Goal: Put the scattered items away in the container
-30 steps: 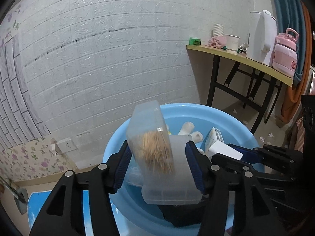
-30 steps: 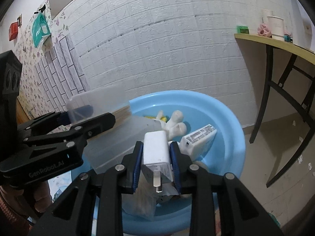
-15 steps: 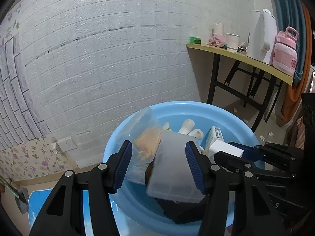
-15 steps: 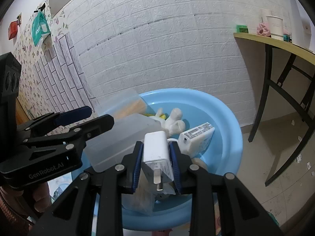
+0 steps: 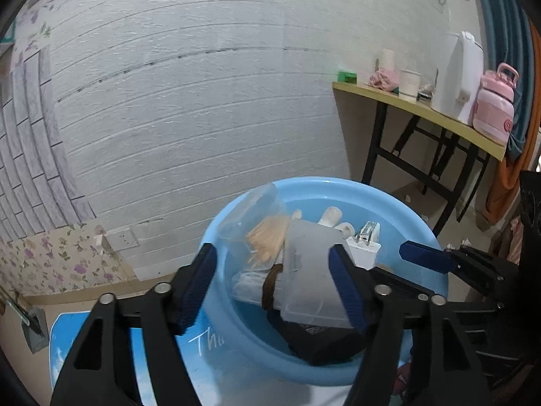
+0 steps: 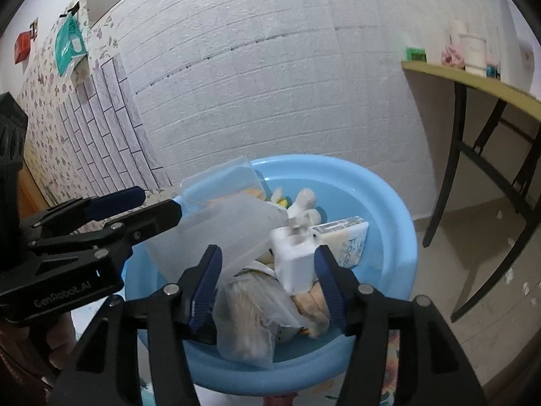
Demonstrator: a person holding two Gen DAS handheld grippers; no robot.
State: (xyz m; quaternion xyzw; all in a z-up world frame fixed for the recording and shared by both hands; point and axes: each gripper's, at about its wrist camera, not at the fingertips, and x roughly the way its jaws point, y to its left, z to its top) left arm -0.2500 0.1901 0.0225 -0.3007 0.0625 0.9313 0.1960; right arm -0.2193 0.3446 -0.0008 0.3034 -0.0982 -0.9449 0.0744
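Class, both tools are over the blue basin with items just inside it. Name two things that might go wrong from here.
1. The clear plastic box lies tilted across the pile, one end at the blue basin rim; it might slide or tip out.
2. The white charger sits loosely against the tissue pack. The right tool, its jaws opening around it, might knock it when pulling back. The left tool is opening too.

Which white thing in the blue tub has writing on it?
The white tissue packet with blue letters, lying against the round blue plastic tub's right side. The white plug-in charger block beside it is plain.
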